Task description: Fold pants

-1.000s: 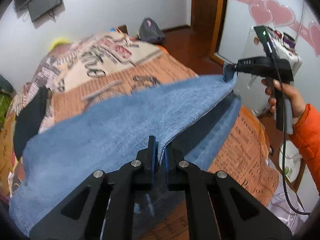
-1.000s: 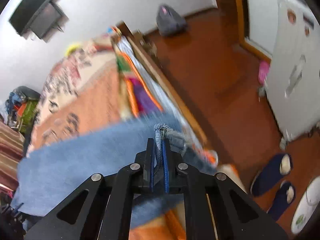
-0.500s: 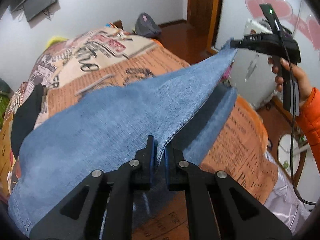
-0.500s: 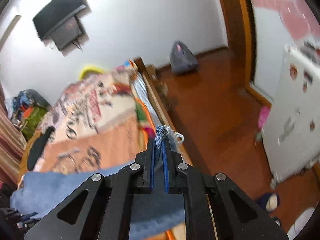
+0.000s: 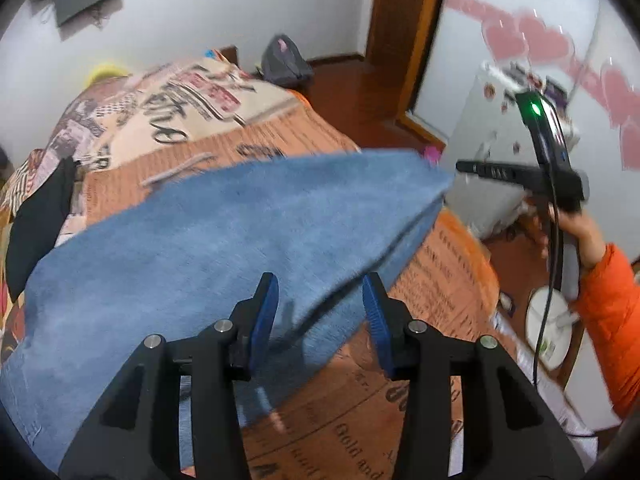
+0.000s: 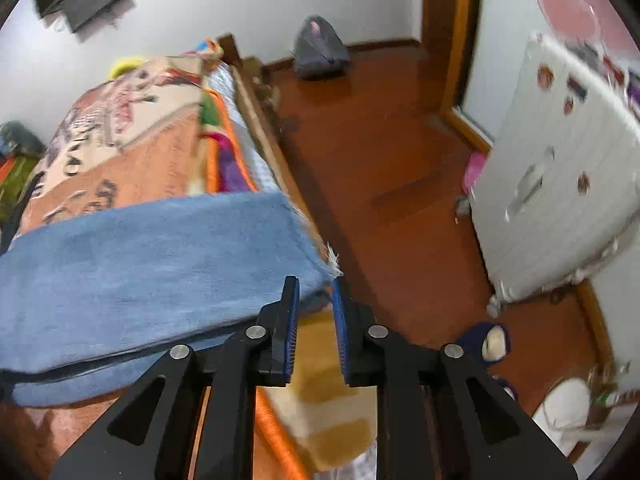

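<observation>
The blue denim pants lie across the orange printed bedspread, the upper leg blurred and dropping onto the lower one. My left gripper is open, its blue pads either side of the near edge of the denim without gripping it. My right gripper is open just behind the frayed hem corner of the pants. The right gripper also shows in the left wrist view, just off the hem end, held by a hand in an orange sleeve.
A black garment lies at the bed's left side. The bed's wooden side rail borders a red-brown floor. A white cabinet, dark slippers, a grey bag and a white round object stand around.
Both grippers have opened and let go of the pants. The lifted leg has dropped toward the lower one. The right gripper has come down to hem height.
</observation>
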The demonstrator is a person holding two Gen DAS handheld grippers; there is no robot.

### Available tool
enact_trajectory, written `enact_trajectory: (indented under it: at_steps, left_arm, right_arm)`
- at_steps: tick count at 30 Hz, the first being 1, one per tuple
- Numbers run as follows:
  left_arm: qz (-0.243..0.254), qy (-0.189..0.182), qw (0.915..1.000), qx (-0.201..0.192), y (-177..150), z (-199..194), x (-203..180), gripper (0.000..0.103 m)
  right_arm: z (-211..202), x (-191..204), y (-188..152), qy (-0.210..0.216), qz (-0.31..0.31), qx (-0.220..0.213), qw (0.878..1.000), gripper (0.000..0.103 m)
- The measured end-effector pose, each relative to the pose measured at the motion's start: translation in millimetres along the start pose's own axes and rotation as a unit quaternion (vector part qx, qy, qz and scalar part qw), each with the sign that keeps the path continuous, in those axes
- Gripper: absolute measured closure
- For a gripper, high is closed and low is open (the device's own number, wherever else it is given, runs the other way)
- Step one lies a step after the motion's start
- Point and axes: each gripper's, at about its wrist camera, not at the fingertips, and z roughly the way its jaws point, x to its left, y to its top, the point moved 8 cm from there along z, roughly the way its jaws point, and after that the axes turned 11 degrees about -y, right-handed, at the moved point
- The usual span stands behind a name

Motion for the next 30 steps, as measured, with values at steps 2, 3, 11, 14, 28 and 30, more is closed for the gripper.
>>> enact_trajectory:
  at_steps: [2, 3, 11, 14, 28, 30]
  left_arm:
    - [-0.014, 0.011, 0.9996, -0.020, 7.2, -17.7, 15.9, 0.059]
    - [-0.020, 0.022, 0.9992, -0.028, 9.3, -26.7, 26.9, 0.059]
    - [-0.084, 0.102, 0.9911, -0.016, -22.9, -61.5, 115.7, 0.059]
    - [-0.106, 0.108, 0.9885, 0.008, -48.9, -58.3, 132.4, 0.059]
    - [-0.110, 0.074, 0.9911, -0.017, -97.3, -78.3, 115.2, 0.057]
    - [-0.128, 0.082, 0.9880, -0.029, -97.4, -96.3, 126.3, 0.057]
  right_arm:
    - [-17.4, 13.0, 4.8, 0.015, -0.015, -0.021, 1.000, 0.072]
    - [-32.2, 27.1, 9.0, 0.029, -0.028, -0.039, 0.998, 0.071]
    - [-84.0, 156.5, 0.2, 0.166, -0.113, -0.070, 0.977, 0.068]
    - [-92.4, 203.5, -20.2, 0.218, -0.147, -0.055, 0.963, 0.068]
    - [-71.2, 220.2, -94.2, 0.212, -0.184, 0.015, 0.960, 0.061]
    - [-78.4, 220.0, -92.0, 0.200, -0.196, 0.013, 0.960, 0.061]
